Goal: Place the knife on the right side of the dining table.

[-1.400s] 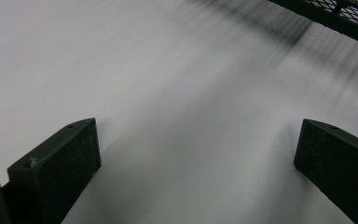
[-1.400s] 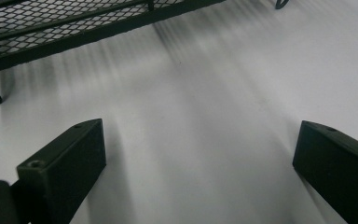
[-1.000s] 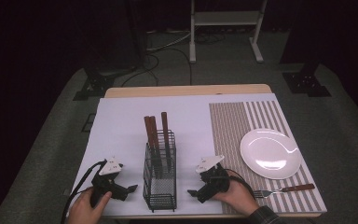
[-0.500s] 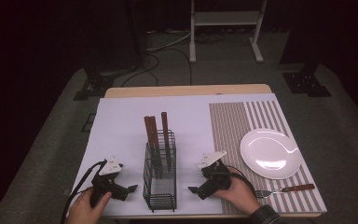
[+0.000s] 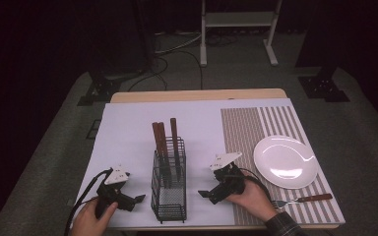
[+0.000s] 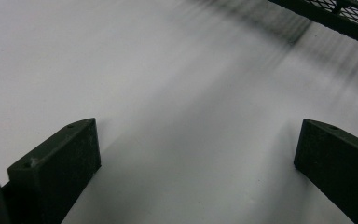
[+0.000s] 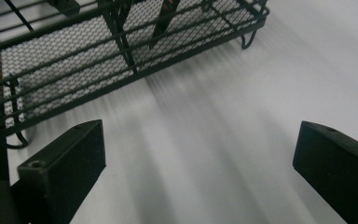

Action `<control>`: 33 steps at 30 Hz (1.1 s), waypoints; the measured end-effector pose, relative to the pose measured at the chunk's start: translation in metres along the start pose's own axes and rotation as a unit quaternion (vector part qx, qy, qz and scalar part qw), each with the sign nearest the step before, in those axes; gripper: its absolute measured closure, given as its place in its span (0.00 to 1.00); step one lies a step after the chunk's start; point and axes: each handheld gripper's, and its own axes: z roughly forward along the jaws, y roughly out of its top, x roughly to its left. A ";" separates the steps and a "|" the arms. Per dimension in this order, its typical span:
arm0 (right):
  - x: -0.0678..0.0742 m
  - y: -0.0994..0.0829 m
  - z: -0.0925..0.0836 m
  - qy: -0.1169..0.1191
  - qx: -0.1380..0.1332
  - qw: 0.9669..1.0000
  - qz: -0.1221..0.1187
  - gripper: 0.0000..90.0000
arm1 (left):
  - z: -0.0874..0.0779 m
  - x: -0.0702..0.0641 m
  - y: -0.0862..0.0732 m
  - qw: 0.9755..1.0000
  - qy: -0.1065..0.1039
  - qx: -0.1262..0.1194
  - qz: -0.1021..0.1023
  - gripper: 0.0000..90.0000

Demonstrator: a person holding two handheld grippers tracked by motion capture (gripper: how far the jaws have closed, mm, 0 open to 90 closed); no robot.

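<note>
So the wire caddy [image 5: 169,189] sits on the worktop [image 5: 128,128] right between both tools, three wooden-handled utensils [image 5: 163,140] standing upright in its far end. The right tool [image 5: 211,192] is just beside the caddy's right wall, jaws spread and empty, pointing at it. The left tool [image 5: 137,200] is equally close on the caddy's left, also spread with nothing in it. Handles run vertical, so I'd guess a reach from above.

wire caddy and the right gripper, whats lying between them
Nothing. In the right gripper view, bare white table sheet runs from the right gripper, jaws wide open, up to the wire caddy.
</note>
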 end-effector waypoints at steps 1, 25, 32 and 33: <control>-0.001 0.001 -0.001 0.000 -0.001 1.000 0.001 0.01 | 0.000 0.000 0.000 1.000 0.000 0.000 0.000 0.00; -0.015 0.032 -0.032 0.001 -0.057 0.998 0.023 0.01 | 0.000 0.000 0.000 1.000 -0.001 0.000 -0.002 0.00; -0.018 0.045 -0.040 0.004 -0.077 0.997 0.032 0.01 | 0.000 0.000 0.000 1.000 -0.001 0.000 -0.002 0.00; -0.019 0.047 -0.042 0.002 -0.082 0.996 0.031 0.01 | 0.000 0.000 0.000 1.000 -0.001 0.000 -0.002 0.00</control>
